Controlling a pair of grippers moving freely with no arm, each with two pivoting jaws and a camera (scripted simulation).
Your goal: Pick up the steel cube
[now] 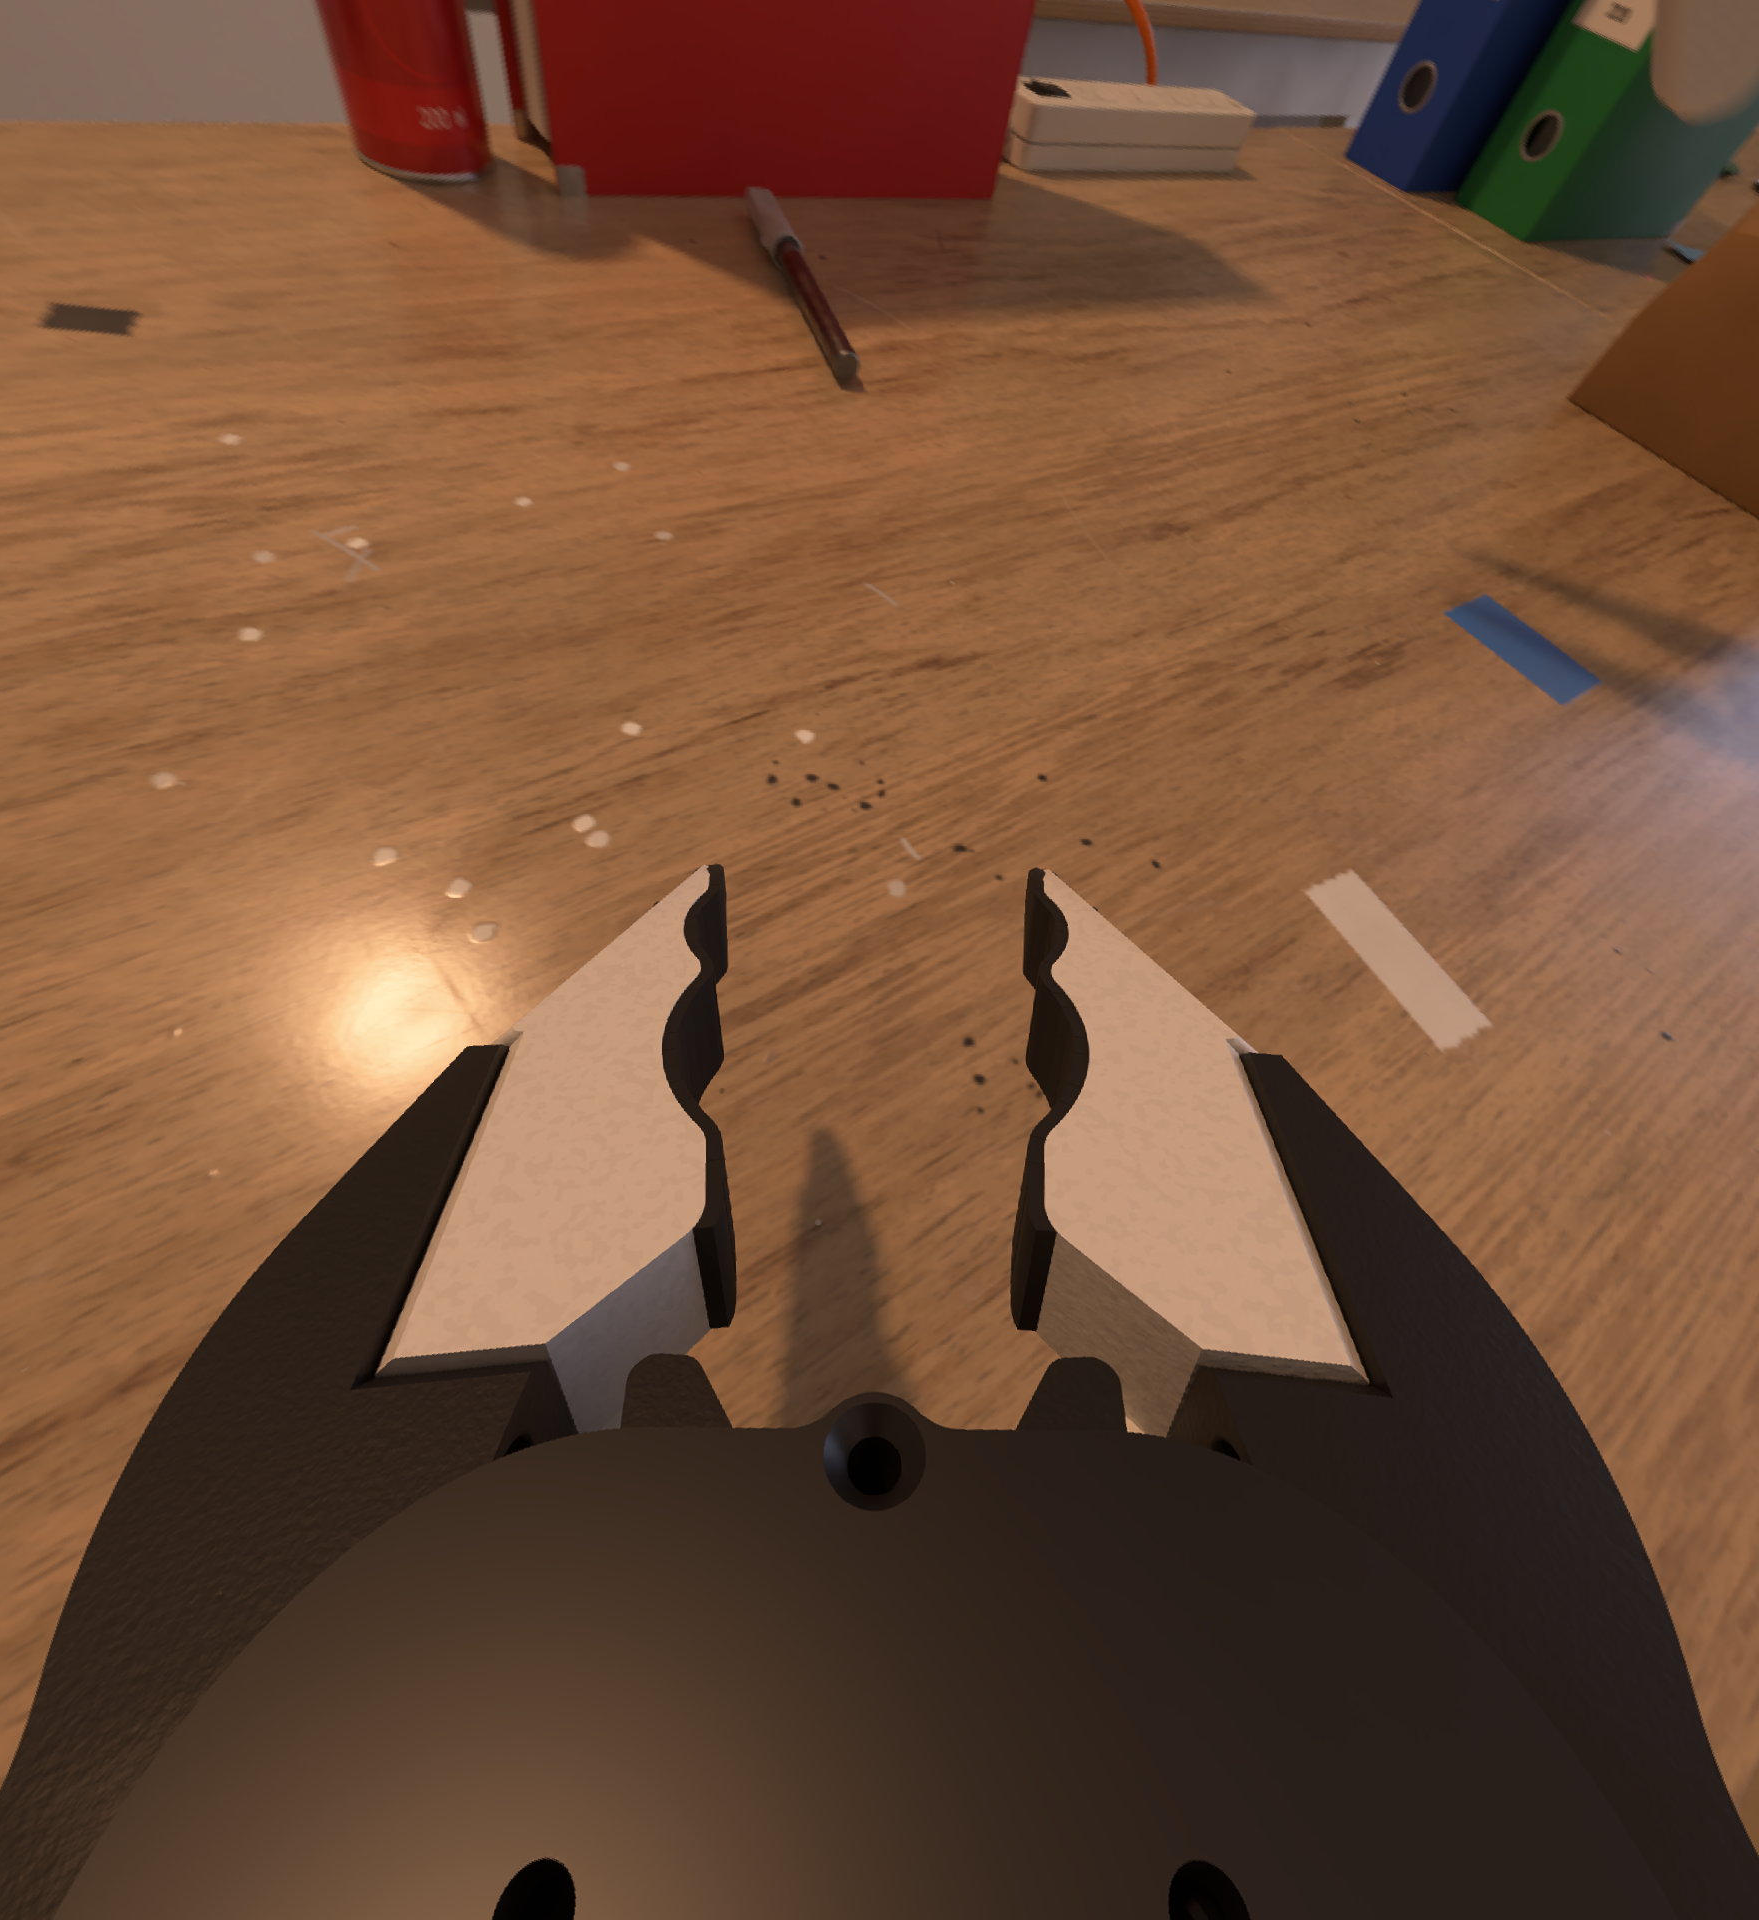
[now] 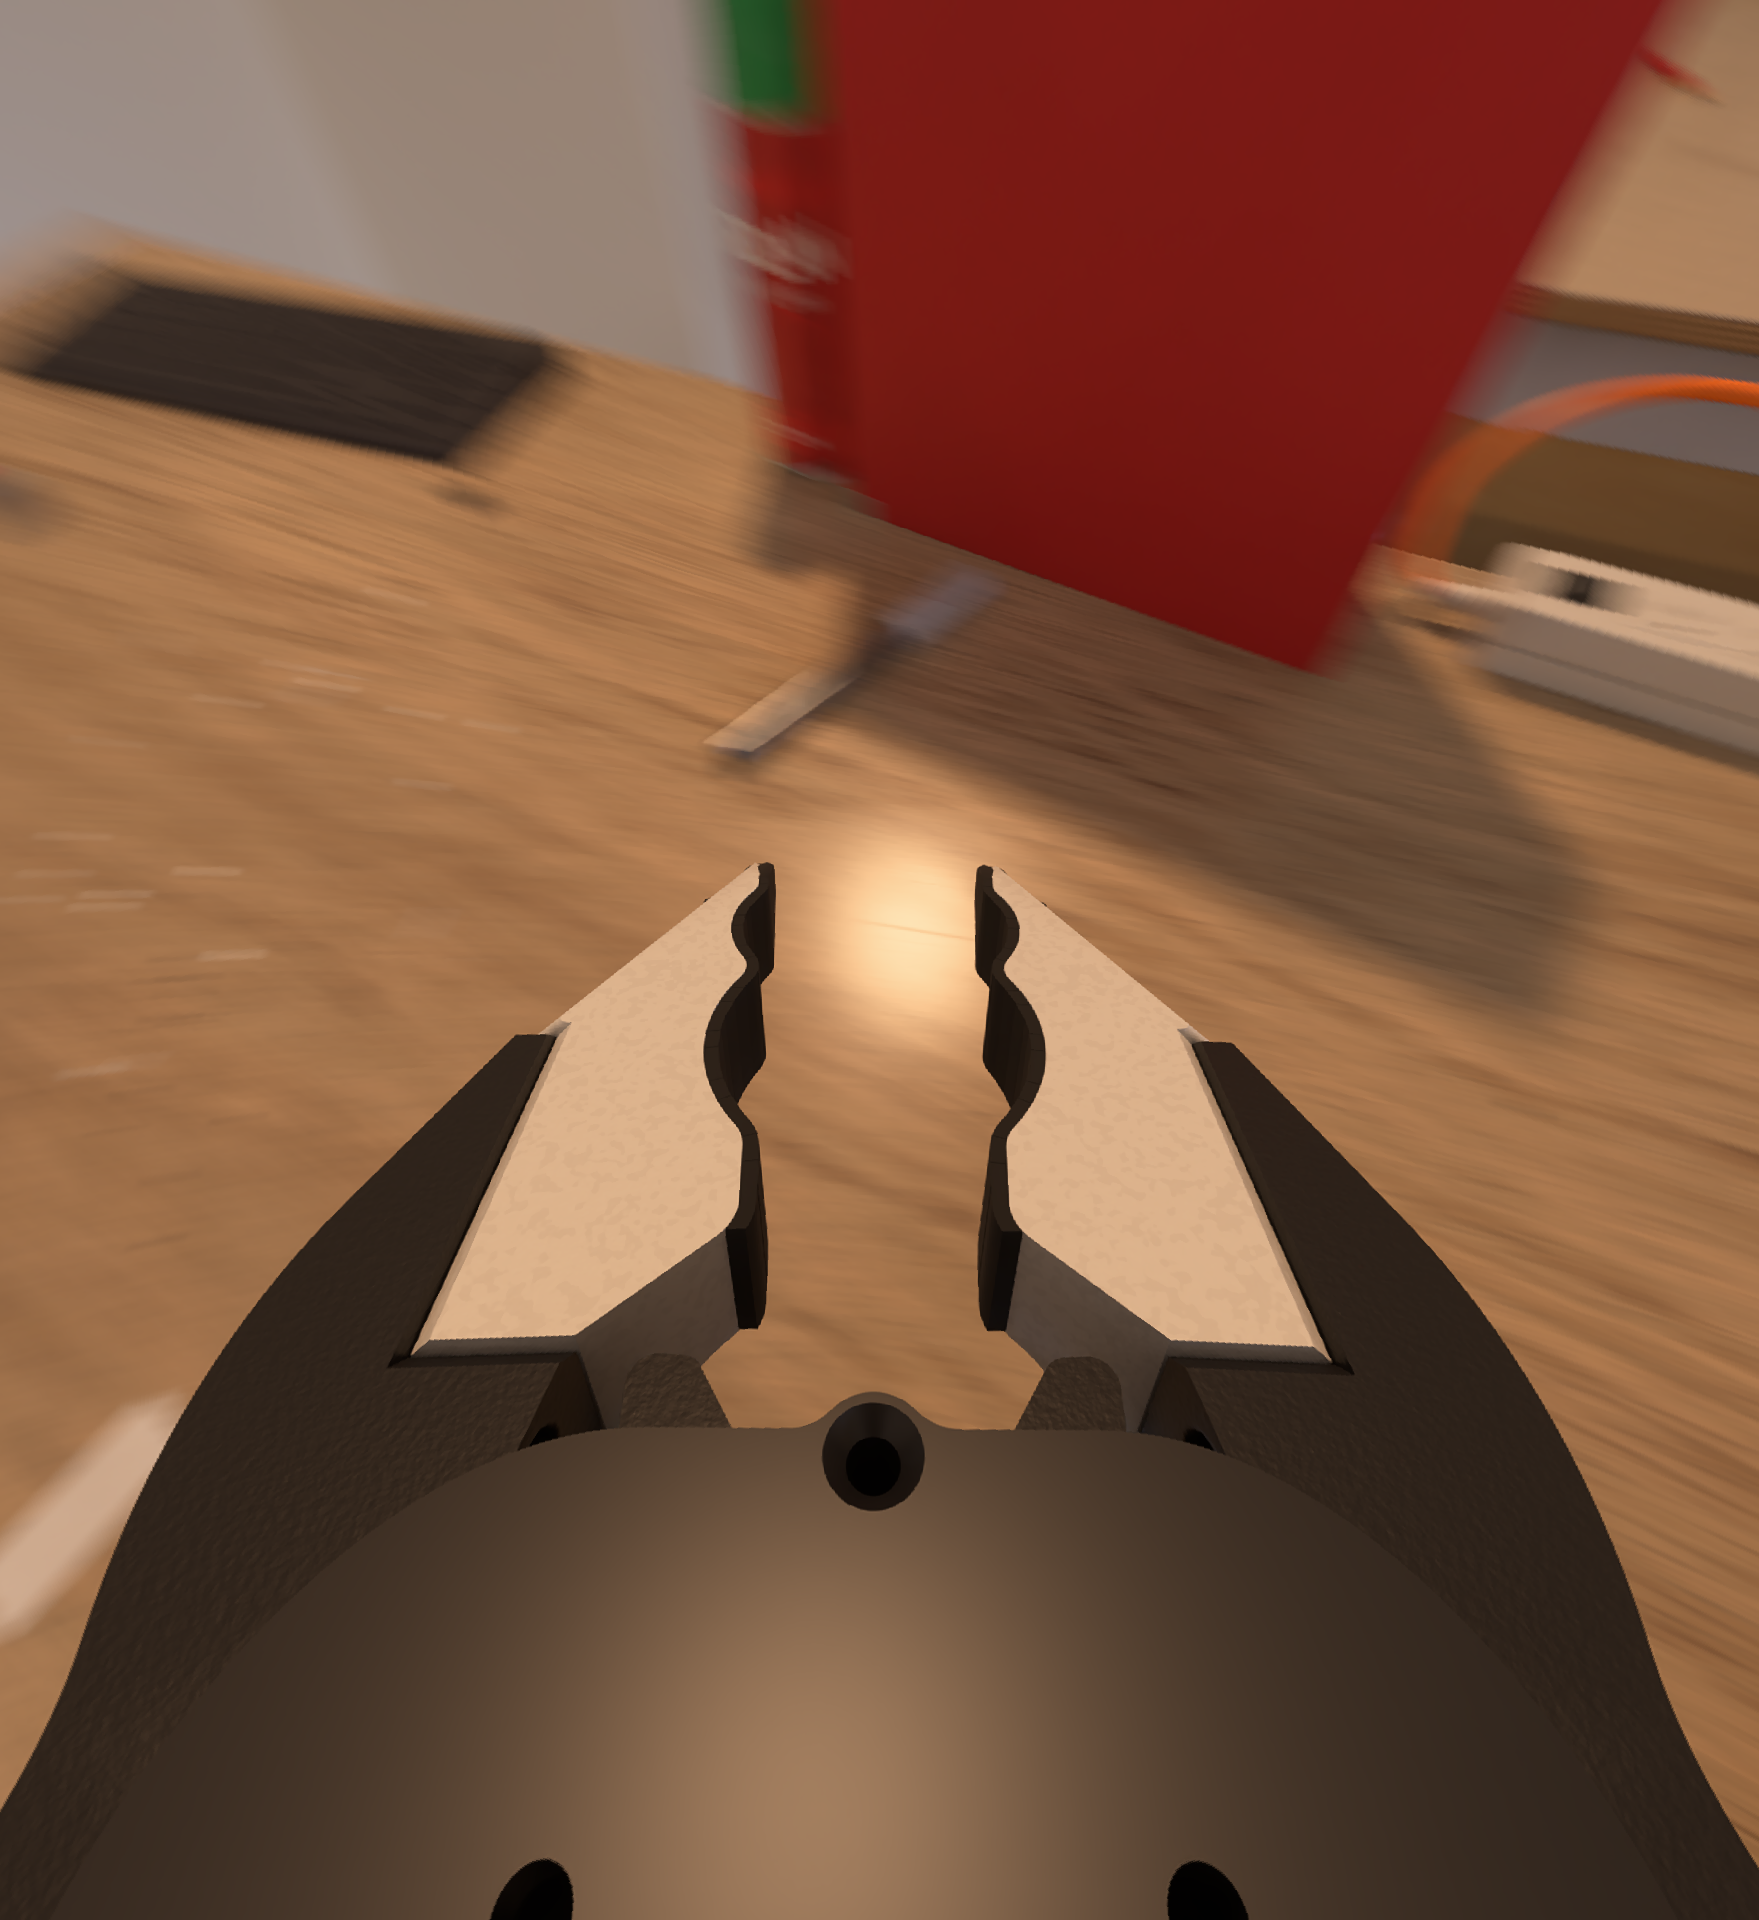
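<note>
No clear steel cube shows. A small grey block (image 1: 570, 179) sits at the foot of the red box (image 1: 781, 94), between it and the red can (image 1: 407, 94); I cannot tell if it is the cube. The right wrist view is blurred and shows a grey-brown shape (image 2: 813, 540) at the same spot by the red box (image 2: 1166, 312). My left gripper (image 1: 875, 883) is open and empty above bare wooden table (image 1: 854, 623). My right gripper (image 2: 873, 883) is open and empty, pointing toward the red box.
A dark pen-like tool (image 1: 802, 281) lies in front of the red box, also blurred in the right wrist view (image 2: 854, 655). A white power strip (image 1: 1124, 130), blue (image 1: 1446, 94) and green (image 1: 1571, 135) binders and a cardboard box (image 1: 1737, 384) stand right. Tape strips (image 1: 1394, 961) lie on the table.
</note>
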